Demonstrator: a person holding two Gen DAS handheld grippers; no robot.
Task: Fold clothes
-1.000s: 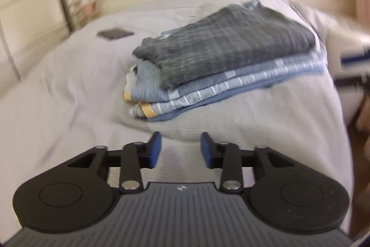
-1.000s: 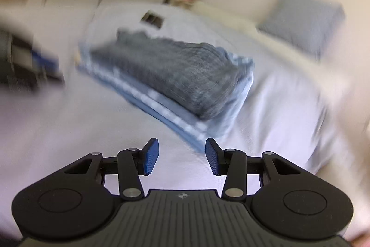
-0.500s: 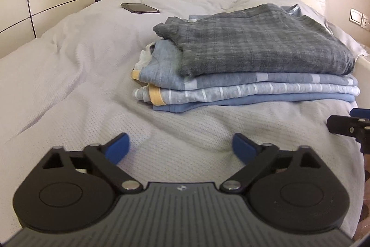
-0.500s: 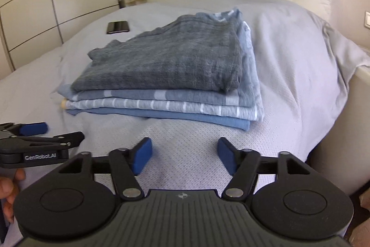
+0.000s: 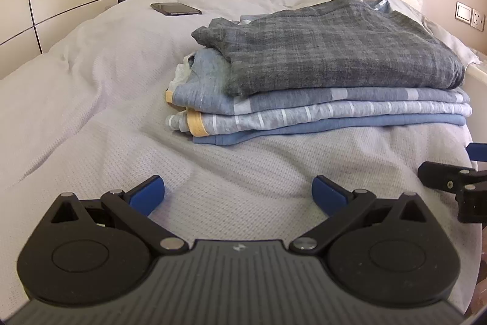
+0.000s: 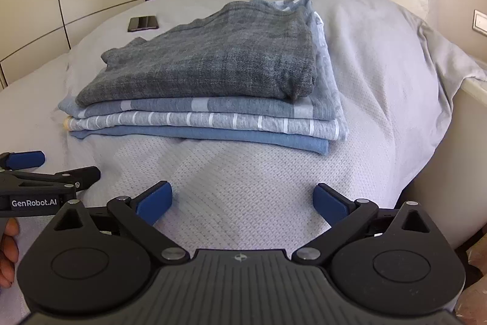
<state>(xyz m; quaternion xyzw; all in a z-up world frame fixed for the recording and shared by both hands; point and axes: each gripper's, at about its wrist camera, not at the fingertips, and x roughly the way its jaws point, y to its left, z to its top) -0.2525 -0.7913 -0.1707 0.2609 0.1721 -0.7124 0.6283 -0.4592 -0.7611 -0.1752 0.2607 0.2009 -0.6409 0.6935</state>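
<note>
A stack (image 5: pixel 322 87) of four folded garments is seen on the bed (image 5: pixel 91 99), ahead of both grippers and well apart from them, with bare cover between. The grey top (image 6: pixel 213 60) lies uppermost, and three blue layers are stacked beneath it. The stack's long axis runs across both views, its near folded edge facing the tools.

The left gripper (image 5: pixel 238 194) is spread wide and nothing is held between its jaws. The right gripper (image 6: pixel 242 197) is seen with its jaws opening, now nearly as wide, and only bed cover lies between them. Both are pointed down toward the cover short of the stack.

From the left gripper the stack lies ahead and to the right; from the right gripper it lies ahead and slightly left. Neither can be judged clearly nearer. No unfolded garment is in view, so folding is judged done or nearly so. A phone (image 5: pixel 176 8) lies beyond the stack, clear of it
</note>
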